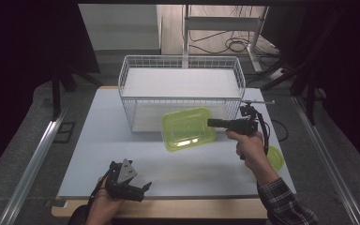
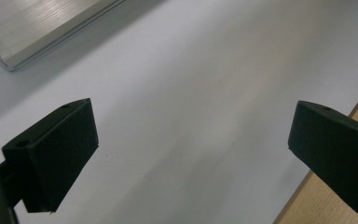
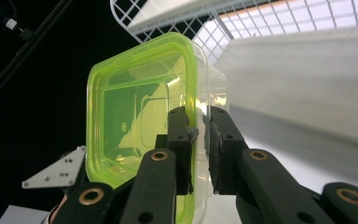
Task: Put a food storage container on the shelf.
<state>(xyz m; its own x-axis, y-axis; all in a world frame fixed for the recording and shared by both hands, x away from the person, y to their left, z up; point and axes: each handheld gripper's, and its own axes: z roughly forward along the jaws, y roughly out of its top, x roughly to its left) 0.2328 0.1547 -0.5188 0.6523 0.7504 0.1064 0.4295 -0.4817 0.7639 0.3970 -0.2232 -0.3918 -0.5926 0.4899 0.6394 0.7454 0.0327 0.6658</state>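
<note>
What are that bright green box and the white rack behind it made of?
The green box, clamped in the right gripper, looks like see-through glossy plastic: its walls are translucent, with shiny highlights on them. The rack looks like thin metal wire with a white coating, judging by its fine open grid; its shelf boards are flat matte white, perhaps painted wood or laminate, though that is hard to tell.

black two-jaw tool (image 3: 198,140), brass screws, plaid sleeve (image 1: 286,204)

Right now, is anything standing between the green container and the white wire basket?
Nothing visible is. The green container, clamped at its edge by the right tool, hangs tilted just in front of the wire basket; the basket's own front wall is the only barrier.
</note>
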